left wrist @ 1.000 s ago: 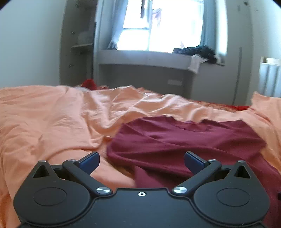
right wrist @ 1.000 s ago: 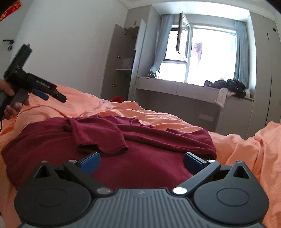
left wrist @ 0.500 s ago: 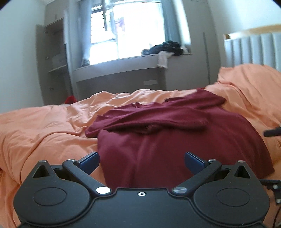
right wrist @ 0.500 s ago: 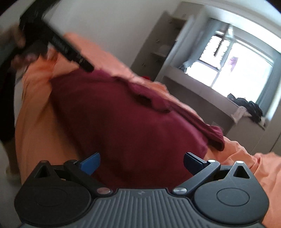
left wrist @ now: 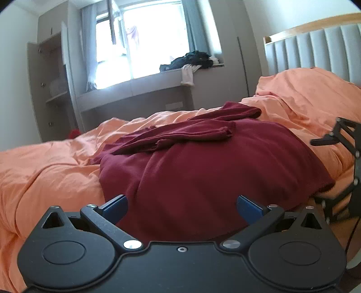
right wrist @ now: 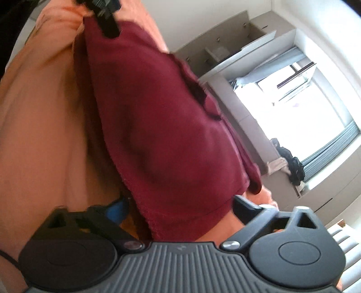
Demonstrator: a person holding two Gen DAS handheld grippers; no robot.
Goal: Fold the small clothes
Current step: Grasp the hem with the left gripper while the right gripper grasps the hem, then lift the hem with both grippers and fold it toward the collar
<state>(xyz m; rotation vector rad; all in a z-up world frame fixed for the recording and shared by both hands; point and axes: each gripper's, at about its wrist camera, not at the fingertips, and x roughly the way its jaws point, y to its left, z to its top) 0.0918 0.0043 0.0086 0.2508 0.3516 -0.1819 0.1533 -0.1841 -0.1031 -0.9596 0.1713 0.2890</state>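
Observation:
A maroon T-shirt [left wrist: 203, 169] lies spread on the orange bedsheet [left wrist: 45, 169], with its sleeves folded across its upper part. My left gripper [left wrist: 182, 202] is open, low at the shirt's near hem, and the cloth lies between its blue fingers untouched. In the right wrist view the picture is rolled. The shirt's [right wrist: 158, 124] hem corner sits between the fingers of my right gripper [right wrist: 180, 207], whose jaws are closing with the pads still off the fabric. The right gripper [left wrist: 334, 137] also shows at the shirt's right edge. The left gripper [right wrist: 106, 13] shows at the far corner.
A grey padded headboard [left wrist: 315, 49] stands at the right, behind an orange pillow [left wrist: 304, 90]. Beyond the bed are a window ledge with dark clothes [left wrist: 191, 60] and an open wardrobe [left wrist: 52, 90]. A small red item [left wrist: 73, 134] lies past the bed's far edge.
Both grippers have dropped toward the shirt's near hem. The right wrist has rolled, tilting its view, and its jaws have narrowed around the hem corner. The left gripper has shifted across to the hem.

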